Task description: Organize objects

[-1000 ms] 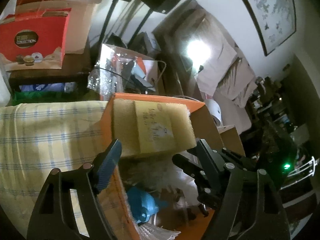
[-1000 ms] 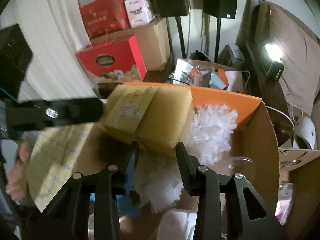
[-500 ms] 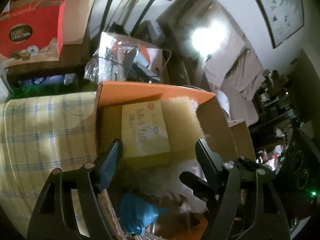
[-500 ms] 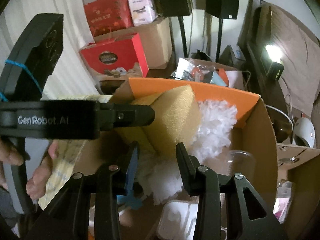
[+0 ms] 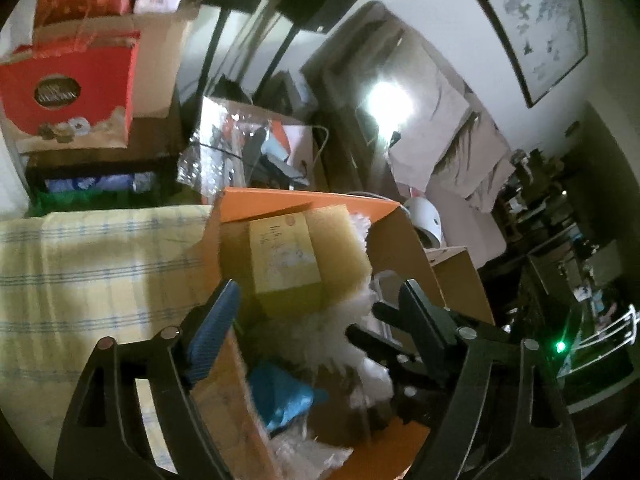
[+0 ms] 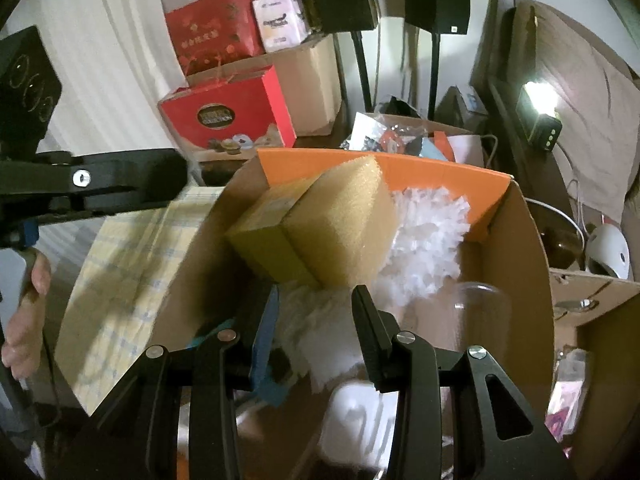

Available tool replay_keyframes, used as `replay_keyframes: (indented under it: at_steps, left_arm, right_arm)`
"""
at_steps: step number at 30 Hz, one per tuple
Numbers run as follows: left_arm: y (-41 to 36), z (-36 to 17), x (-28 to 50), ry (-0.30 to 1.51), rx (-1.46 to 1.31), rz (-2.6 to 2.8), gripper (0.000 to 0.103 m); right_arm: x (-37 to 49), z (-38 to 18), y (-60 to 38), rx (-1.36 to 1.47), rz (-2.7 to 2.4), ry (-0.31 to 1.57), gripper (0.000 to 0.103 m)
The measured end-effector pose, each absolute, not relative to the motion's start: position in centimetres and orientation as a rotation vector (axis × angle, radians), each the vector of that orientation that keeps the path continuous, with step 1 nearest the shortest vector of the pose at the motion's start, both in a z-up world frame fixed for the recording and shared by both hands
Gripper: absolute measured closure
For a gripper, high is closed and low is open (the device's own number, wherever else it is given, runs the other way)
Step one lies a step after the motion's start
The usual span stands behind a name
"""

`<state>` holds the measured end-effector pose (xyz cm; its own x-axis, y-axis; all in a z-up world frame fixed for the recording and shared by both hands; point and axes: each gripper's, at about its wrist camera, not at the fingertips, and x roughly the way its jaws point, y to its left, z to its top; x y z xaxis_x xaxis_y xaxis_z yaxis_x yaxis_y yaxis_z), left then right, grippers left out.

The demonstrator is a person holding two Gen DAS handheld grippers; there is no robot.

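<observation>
My left tongs (image 5: 316,312) wide, empty, above cardboard box (image 6: 516,240). My right tongs (image 6: 314,316) wide, empty. Yellow sponge (image 6: 340,228) inside box, against orange back flap (image 6: 440,172), tilted on white fluffy duster (image 6: 428,236). Free room toward box's right wall.

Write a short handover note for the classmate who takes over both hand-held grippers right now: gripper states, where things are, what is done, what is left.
Left hand-held gripper: open, empty, above the cardboard box.
Right hand-held gripper: open, empty, over the same box.
Yellow sponge: in the box, tilted against its far corner, resting on the white fluffy duster. A blue funnel and a clear cup also lie inside.
Done: sponge packed.
Left: cannot tell what else needs packing; the checked cloth beside the box shows nothing loose.
</observation>
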<state>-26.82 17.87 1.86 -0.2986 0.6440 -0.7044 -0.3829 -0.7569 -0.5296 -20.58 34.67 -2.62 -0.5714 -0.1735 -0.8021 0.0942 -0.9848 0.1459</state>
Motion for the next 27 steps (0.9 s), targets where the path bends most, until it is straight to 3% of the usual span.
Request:
replay_keyframes:
  at_steps: [6,13,18,21,27]
  left_arm:
    - [15.0,3.4,-23.9,-0.292,-1.254,2.175,0.013]
    - [12.0,4.0,-20.4,-0.223,-1.234,2.273,0.01]
    - [9.8,4.2,-17.7,-0.181,-1.211,2.341,0.009]
    - [8.7,4.3,-16.4,-0.178,-1.209,2.357,0.002]
    - [6.1,4.2,-14.1,-0.177,-1.198,2.405,0.001]
  right_arm:
    - [-17.8,-0.9,33.2,1.318,-2.676,-0.124,0.051]
    - [-14.5,1.2,30.9,1.238,-2.726,-0.11,0.023]
    - [-12.8,2.1,29.5,1.208,-2.748,-0.117,0.02]
    - [-11.7,2.6,28.7,1.196,-2.766,-0.11,0.018]
    - [-9.4,3.1,27.5,1.166,-2.793,-0.114,0.016]
